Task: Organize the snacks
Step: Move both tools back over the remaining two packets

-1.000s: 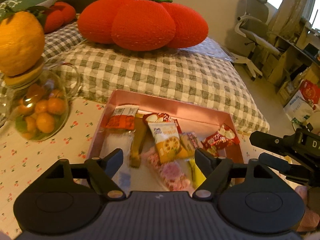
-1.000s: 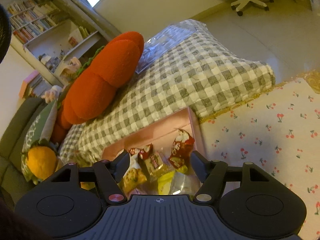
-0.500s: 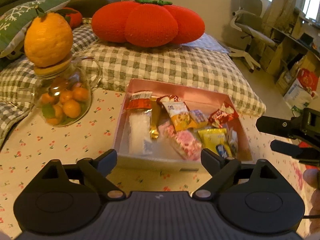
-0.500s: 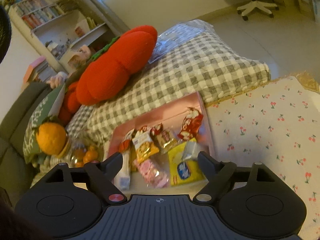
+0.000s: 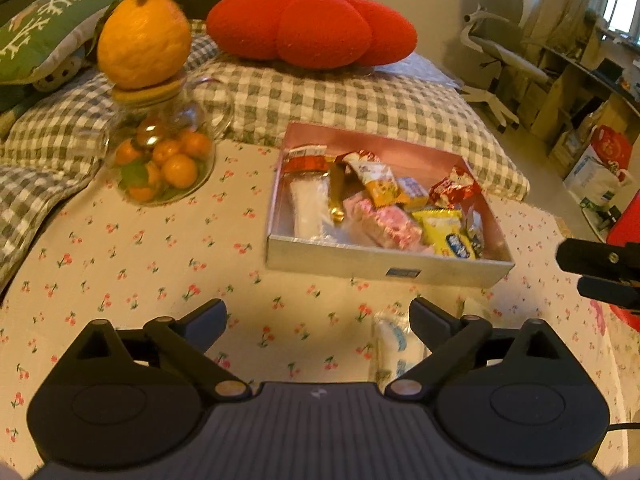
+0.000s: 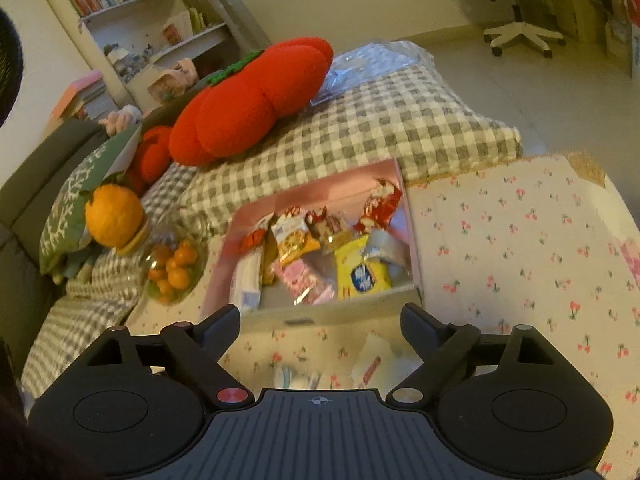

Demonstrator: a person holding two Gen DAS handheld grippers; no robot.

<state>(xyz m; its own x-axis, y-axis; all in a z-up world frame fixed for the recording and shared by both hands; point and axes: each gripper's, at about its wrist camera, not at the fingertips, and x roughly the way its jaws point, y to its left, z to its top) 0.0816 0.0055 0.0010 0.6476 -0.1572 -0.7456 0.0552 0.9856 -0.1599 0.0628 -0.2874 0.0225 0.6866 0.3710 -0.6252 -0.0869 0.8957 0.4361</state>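
A shallow pink-lined box [image 5: 384, 266] [image 6: 320, 312] holds several wrapped snacks, among them a yellow packet [image 5: 446, 230] [image 6: 360, 274], a pink packet [image 5: 390, 222] and a red one [image 5: 454, 190]. It sits on the cherry-print cloth. My left gripper [image 5: 318, 314] is open and empty, in front of the box. A white and blue packet [image 5: 394, 346] lies on the cloth by its right finger. My right gripper [image 6: 320, 318] is open and empty before the box; two loose white packets [image 6: 370, 360] lie under it. Its fingers also show in the left wrist view [image 5: 600, 272].
A glass jar of small oranges [image 5: 160, 156] [image 6: 174, 268] with a big orange on its lid stands left of the box. A checked cushion [image 5: 340, 96] and a red tomato pillow [image 5: 312, 28] lie behind. The table edge is at the right [image 6: 600, 184].
Both grippers have drawn back from over the box toward me. The whole box and the loose packets on the cloth have come into view.
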